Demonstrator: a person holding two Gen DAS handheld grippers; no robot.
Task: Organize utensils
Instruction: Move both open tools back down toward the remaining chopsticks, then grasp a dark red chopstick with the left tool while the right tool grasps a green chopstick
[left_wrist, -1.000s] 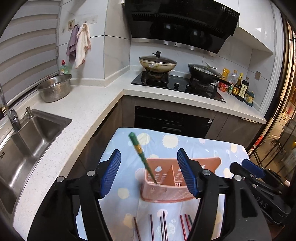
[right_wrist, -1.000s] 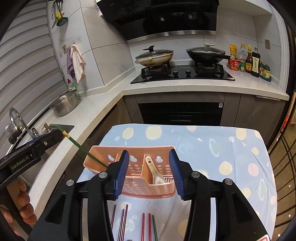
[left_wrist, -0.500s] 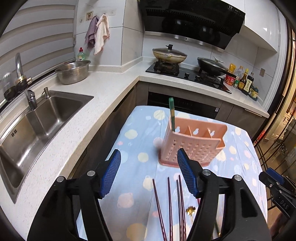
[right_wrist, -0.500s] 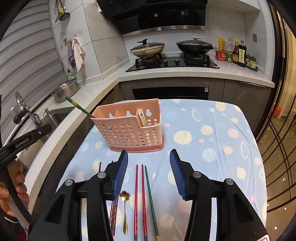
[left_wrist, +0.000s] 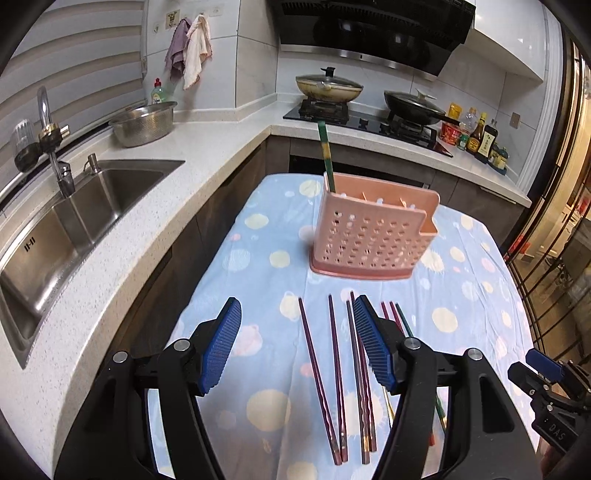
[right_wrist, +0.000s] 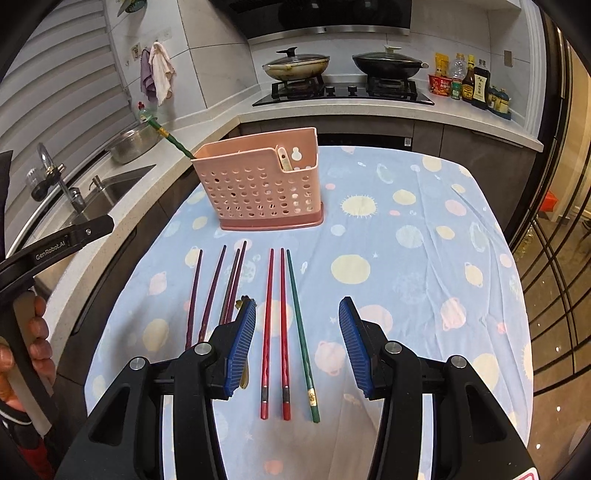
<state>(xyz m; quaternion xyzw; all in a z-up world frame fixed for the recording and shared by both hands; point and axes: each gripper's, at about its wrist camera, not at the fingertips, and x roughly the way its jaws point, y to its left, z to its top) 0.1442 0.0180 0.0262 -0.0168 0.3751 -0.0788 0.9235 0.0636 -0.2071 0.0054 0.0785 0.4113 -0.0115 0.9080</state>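
The table (right_wrist: 424, 206), draped in a blue patterned cloth, is being shown as the whole working surface, and its left edge is being crowded by the kitchen counter (left_wrist: 122, 236) and sink (left_wrist: 74, 218), so little free room is being offered on that side. More open cloth is being left to the right of the utensils, up to the table's right edge.

The pink utensil holder (right_wrist: 258, 188) is being kept upright toward the far middle of the table. Only a small share of the task is judged as done: one green chopstick (left_wrist: 325, 155) is being held in the holder's left compartment, leaning out to the left, and a pale spoon handle (right_wrist: 283, 159) is being seen in the right compartment.

Most of the work is being left undone. Four purple chopsticks (right_wrist: 214, 291), two red chopsticks (right_wrist: 275, 325) and a second green chopstick (right_wrist: 301, 332) are lying side by side on the cloth, just in front of the holder. A small gold spoon (right_wrist: 242, 301) is being mostly hidden behind the right gripper's left finger.

The right gripper (right_wrist: 297, 343) is being held above the red pair with its fingers spread apart and empty. The left gripper (left_wrist: 295, 347) is likewise being held released, with nothing between its fingers, over the purple chopsticks.
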